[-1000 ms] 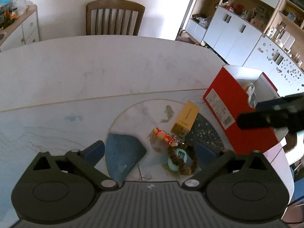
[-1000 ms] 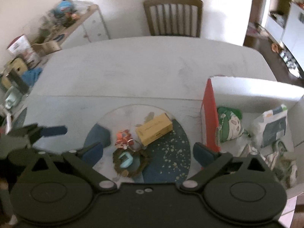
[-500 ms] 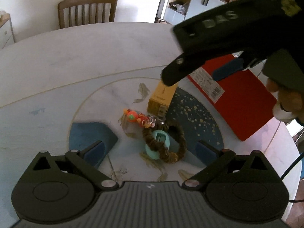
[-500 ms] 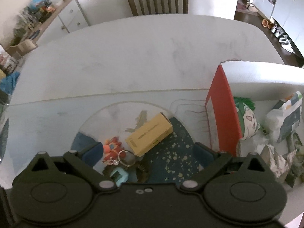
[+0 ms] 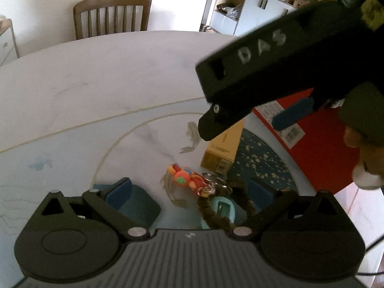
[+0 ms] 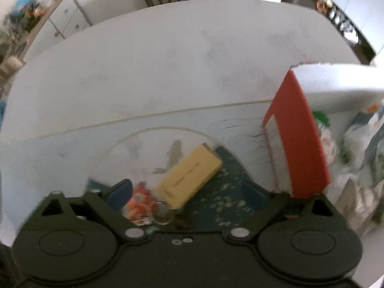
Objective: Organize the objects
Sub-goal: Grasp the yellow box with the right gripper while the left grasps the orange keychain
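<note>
The left gripper (image 5: 189, 189) hangs low over the table (image 5: 100, 76) with its two blue-padded fingers spread wide and nothing between them but the little heap of things below. Just ahead of it lies the orange toy keychain (image 5: 184, 177), its metal ring touching a brown fuzzy loop (image 5: 216, 213) that curls around a teal gadget (image 5: 222, 208); both loop and gadget are partly hidden by the gripper body. Beyond them, on the speckled dark-blue patch of the table print, sits the yellow box (image 5: 222, 151), lying flat and angled away. The right gripper (image 5: 252, 124) crosses the upper right of the left wrist view, big and dark, its body covering the far end of the yellow box, one blue pad showing against the red box (image 5: 321, 148). From the right wrist view, which is blurred, the right gripper's fingers also stand wide apart, empty, with the yellow box (image 6: 189, 175) between and ahead of them, the orange keychain (image 6: 141, 201) beside the left pad. The red box (image 6: 300, 144) stands open at the right, near the yellow box but not touching it, with soft packets and a green-topped item inside, too smeared to name. A wooden chair (image 5: 112, 14) stands at the far side of the table.
</note>
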{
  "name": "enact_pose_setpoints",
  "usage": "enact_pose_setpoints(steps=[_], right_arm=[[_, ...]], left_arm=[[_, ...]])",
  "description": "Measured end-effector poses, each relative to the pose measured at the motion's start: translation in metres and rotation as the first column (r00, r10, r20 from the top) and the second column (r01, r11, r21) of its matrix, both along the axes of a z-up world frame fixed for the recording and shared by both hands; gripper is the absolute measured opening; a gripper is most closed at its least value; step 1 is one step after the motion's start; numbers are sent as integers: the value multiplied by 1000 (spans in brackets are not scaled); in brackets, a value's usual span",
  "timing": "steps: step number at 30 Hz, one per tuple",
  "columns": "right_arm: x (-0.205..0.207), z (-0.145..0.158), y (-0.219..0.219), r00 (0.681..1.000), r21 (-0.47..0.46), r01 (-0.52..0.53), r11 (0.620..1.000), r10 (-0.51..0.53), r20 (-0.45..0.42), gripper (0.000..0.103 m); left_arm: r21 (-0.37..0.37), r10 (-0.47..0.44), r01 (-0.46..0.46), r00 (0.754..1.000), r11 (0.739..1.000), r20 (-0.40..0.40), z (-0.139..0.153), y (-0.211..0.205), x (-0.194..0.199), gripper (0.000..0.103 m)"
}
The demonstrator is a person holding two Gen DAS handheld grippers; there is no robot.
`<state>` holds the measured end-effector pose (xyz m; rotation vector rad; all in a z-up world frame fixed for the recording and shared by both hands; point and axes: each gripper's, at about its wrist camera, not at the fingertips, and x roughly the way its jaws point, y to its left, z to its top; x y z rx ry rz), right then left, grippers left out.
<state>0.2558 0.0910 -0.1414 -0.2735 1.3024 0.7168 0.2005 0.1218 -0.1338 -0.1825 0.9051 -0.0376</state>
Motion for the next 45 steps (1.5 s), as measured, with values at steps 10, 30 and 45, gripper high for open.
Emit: enact_pose_setpoints(steps=[10, 30, 45], right_arm=[[0, -18, 16, 996, -61, 89, 994, -89, -3, 91], [1, -28, 21, 996, -72, 73, 995, -76, -35, 54], [-7, -1, -10, 998, 14, 69, 998, -69, -16, 27]], left_arm=[[-2, -30, 30, 999, 1000, 26, -4, 5, 10, 102], [-10, -49, 49, 999, 999, 11, -11, -1, 16, 41], [-19, 15, -14, 999, 1000, 42, 9, 8, 1, 10]])
